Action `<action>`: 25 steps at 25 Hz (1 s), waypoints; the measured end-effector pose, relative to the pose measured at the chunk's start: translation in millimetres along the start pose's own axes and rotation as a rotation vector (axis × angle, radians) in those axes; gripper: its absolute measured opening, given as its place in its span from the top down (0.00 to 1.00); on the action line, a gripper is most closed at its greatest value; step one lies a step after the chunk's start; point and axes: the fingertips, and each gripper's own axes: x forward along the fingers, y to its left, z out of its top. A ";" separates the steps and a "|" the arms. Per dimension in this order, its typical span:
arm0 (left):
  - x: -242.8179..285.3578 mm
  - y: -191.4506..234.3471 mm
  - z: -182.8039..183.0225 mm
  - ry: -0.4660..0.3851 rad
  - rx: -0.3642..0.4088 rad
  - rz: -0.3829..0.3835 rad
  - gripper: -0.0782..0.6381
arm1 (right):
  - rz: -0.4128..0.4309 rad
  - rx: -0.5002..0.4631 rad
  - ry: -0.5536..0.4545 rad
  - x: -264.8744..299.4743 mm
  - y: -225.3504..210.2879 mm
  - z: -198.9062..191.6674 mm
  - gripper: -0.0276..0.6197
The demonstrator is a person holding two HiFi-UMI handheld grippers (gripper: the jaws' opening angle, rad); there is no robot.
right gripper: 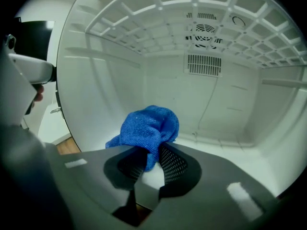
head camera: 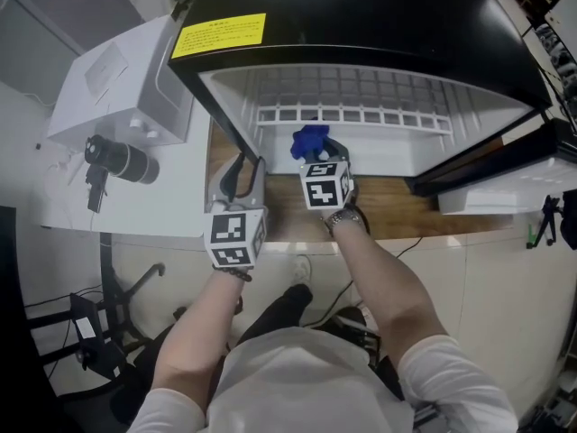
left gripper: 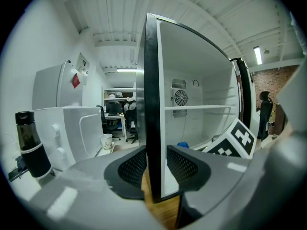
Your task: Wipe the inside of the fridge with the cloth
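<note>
On the wooden desk stood a small fridge with a black top; its door was open to the right. Inside, the fridge was all white; a wire shelf sat up high, and a round fan grille was on the back wall. At the front edge of the fridge's left wall the left tool was clenched; one pad was on the black outside and the other on the white inside. From the head view this tool sat at the left corner of the opening. Inside the opening, the right tool was clamped tight on a blue cloth; the cloth stuck out past the tips in a soft bunch. It hung low over the left part of the fridge floor; whether it touched the floor could not be told. Just left of the fridge stood a white box; a black bottle stood beside it.
</note>
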 end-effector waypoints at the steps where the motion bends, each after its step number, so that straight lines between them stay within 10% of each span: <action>1: 0.1 0.1 1.5 -0.005 0.003 0.001 0.72 | -0.010 0.004 0.001 -1.6 -6.5 -1.1 0.84; 25: 3.3 0.9 1.1 0.013 0.008 0.023 0.72 | -0.264 0.099 0.054 -41.9 -160.3 -34.8 0.84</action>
